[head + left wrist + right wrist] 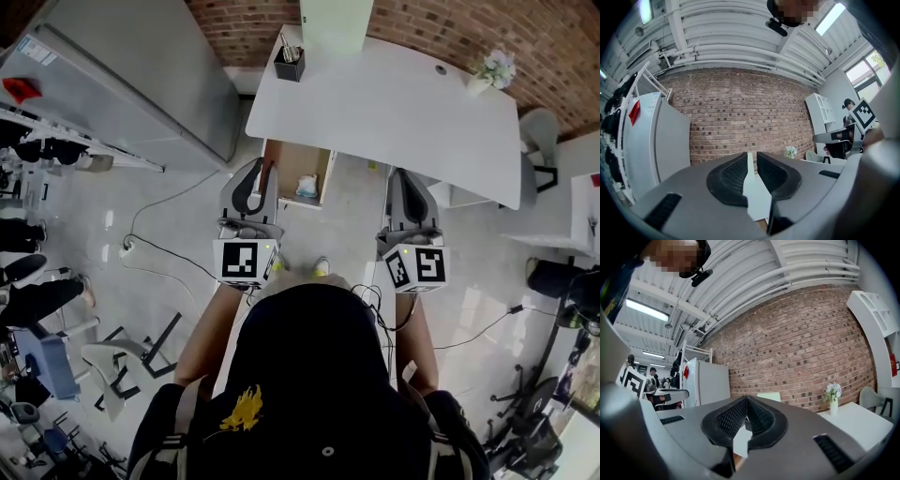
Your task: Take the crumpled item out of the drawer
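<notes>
An open wooden drawer [285, 165] sticks out from under the white desk [394, 112] in the head view. A crumpled white and pale blue item [307, 186] lies at its right front. My left gripper [261, 166] points at the drawer's left front edge, just left of the item. Its jaws stand a narrow slit apart with nothing between them [752, 165]. My right gripper [404, 174] hovers over the floor to the right of the drawer, in front of the desk edge. Its jaws are shut and hold nothing [746, 400].
A black pen holder [289, 64] and a small vase of flowers [493, 69] stand on the desk. A pale green chair back [335, 23] is behind it. A grey fridge [131, 84] stands left. A cable [159, 248] runs over the floor.
</notes>
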{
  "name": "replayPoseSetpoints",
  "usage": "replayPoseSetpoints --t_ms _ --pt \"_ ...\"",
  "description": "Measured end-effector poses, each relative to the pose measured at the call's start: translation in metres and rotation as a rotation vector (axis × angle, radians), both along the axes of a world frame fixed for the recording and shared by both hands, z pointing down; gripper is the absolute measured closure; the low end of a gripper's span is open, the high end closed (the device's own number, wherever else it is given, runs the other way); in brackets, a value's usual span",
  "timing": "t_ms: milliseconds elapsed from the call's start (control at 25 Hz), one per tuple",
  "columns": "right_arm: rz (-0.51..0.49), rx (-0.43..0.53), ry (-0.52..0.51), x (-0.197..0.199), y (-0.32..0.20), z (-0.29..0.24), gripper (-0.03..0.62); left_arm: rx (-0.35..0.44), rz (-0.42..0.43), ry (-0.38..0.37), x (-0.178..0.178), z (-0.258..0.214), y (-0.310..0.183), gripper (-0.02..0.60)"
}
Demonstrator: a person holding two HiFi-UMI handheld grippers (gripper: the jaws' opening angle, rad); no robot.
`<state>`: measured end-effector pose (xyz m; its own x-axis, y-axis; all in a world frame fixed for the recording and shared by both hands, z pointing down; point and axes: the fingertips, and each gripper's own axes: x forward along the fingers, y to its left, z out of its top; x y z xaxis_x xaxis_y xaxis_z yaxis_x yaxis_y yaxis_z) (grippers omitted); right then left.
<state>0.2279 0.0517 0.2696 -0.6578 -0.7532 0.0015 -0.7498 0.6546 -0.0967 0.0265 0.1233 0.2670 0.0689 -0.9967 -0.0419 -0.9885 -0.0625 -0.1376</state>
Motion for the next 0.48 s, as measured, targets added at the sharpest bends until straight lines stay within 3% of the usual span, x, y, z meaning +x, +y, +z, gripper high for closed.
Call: replayPoseSetpoints --t_ms 480 --pt "-0.079 -0.030 -0.010 -0.010 -0.001 0.025 0.565 -0.069 -0.100 -0.018 -0.015 0.017 0.023 0.500"
